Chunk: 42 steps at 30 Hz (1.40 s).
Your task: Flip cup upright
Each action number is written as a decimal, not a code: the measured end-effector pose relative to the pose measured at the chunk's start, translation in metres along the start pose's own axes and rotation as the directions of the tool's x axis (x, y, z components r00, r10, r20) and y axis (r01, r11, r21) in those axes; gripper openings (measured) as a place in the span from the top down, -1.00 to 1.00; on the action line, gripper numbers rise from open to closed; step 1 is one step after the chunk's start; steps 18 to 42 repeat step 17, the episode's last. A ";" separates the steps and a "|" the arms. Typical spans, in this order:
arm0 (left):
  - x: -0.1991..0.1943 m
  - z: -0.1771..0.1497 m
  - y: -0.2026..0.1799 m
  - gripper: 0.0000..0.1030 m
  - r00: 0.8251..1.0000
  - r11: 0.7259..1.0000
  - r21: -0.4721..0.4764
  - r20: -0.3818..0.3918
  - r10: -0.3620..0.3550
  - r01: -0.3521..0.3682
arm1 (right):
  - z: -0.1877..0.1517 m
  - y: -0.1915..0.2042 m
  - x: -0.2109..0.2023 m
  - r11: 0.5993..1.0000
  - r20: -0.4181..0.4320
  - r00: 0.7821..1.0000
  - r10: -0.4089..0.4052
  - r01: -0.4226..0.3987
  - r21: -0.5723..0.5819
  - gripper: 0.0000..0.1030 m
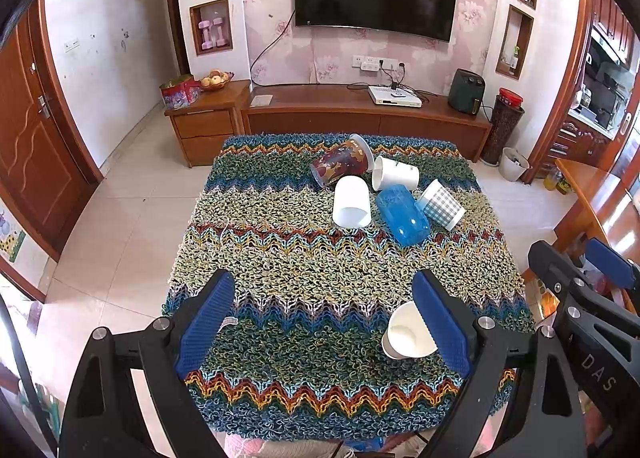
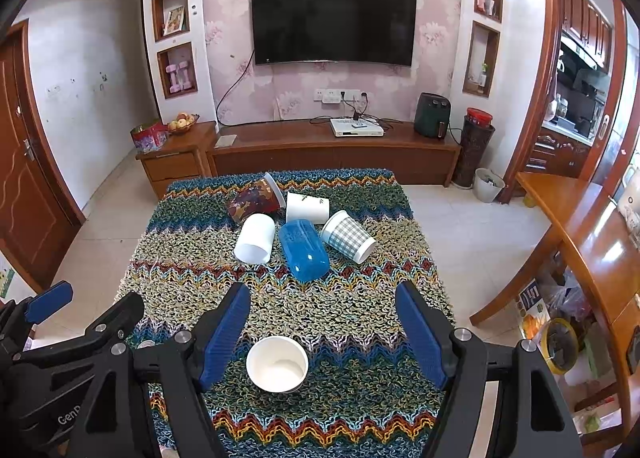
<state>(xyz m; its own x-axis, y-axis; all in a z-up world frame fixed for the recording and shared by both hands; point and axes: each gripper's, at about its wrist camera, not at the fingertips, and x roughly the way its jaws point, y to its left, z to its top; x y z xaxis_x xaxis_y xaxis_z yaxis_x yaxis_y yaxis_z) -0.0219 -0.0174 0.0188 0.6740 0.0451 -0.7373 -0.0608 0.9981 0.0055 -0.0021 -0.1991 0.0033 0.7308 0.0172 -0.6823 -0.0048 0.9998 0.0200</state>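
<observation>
A white paper cup [image 2: 277,364] stands upright near the front of the table; it also shows in the left wrist view [image 1: 408,332]. Several cups lie on their sides further back: a plain white cup [image 2: 255,238], a blue translucent cup [image 2: 303,250], a checked cup [image 2: 348,236], a white cup with a green mark [image 2: 307,207] and a dark red printed cup [image 2: 256,199]. My left gripper [image 1: 324,324] is open and empty, its right finger beside the upright cup. My right gripper [image 2: 328,332] is open and empty, above the upright cup.
The table is covered by a colourful zigzag woven cloth [image 2: 360,338]. A wooden side table [image 2: 580,225] stands to the right with clutter beneath it. A TV cabinet [image 2: 332,153] and a white bin [image 2: 488,183] lie beyond the table.
</observation>
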 end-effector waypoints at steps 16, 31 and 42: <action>0.003 -0.004 0.002 -0.79 1.000 1.000 0.004 -0.008 -0.001 0.001 | 0.000 -0.002 0.003 1.000 -0.004 1.000 -0.002 0.002 0.001 -0.47; 0.004 -0.004 0.002 -0.79 1.000 1.000 0.005 -0.009 -0.001 0.001 | 0.000 -0.002 0.003 1.000 -0.005 1.000 -0.003 0.003 0.001 -0.47; 0.004 -0.004 0.002 -0.79 1.000 1.000 0.005 -0.009 -0.001 0.001 | 0.000 -0.002 0.003 1.000 -0.005 1.000 -0.003 0.003 0.001 -0.47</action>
